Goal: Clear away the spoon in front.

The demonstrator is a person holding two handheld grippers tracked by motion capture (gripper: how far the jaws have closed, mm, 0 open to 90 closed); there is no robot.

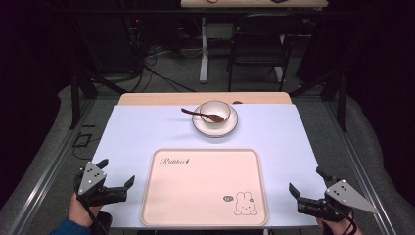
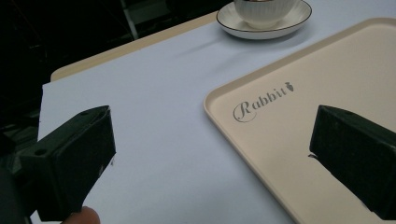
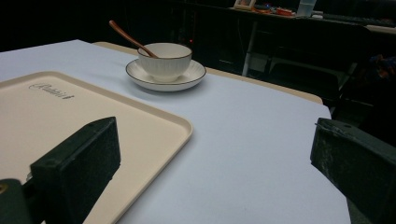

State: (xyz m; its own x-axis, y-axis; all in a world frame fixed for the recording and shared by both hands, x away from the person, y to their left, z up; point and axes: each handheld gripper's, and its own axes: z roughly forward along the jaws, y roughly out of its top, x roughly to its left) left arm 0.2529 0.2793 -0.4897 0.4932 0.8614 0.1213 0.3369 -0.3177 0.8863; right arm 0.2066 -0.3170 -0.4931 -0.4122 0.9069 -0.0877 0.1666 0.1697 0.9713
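A cream tray printed with "Rabbit" and a rabbit drawing lies at the near middle of the pale blue table. Behind it a white cup stands on a white saucer, with a brown spoon resting in the cup. My left gripper sits open at the tray's near left corner, nothing between its jaws. My right gripper is open at the tray's near right, also holding nothing. The left gripper view looks over the tray's lettered corner; the right gripper view shows the cup and saucer ahead.
The wooden table edge shows beyond the blue cover. Past it stand a dark chair, a table leg and cables on the floor. Metal rails run along both sides of the table.
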